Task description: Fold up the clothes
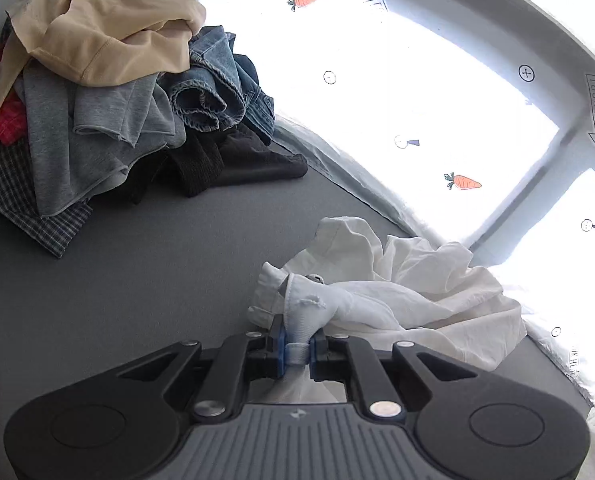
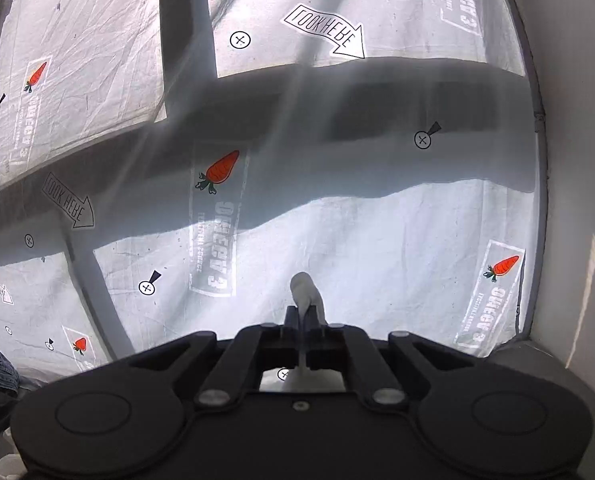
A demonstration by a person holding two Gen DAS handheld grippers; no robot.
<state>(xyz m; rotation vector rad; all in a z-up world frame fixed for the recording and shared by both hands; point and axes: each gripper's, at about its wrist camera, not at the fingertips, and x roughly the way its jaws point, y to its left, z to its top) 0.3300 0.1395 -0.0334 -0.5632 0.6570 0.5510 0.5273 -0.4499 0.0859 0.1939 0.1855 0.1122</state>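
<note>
While left tongs [image 1: 298,346] clench the white garment [image 1: 397,296], right tongs [image 2: 302,322] pinch its fabric.

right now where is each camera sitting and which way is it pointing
Left wrist view: sits on the left tool, looking forward and down over the grey table at the white garment it pinches, with the clothes pile at far left; only the tool shows, no hand.
Right wrist view: sits on the right tool, facing a printed sheet with carrots; its jaws pinch a bit of white cloth; only the tool shows.
Shared: the printed sheet and white fabric, probably the same garment.
</note>
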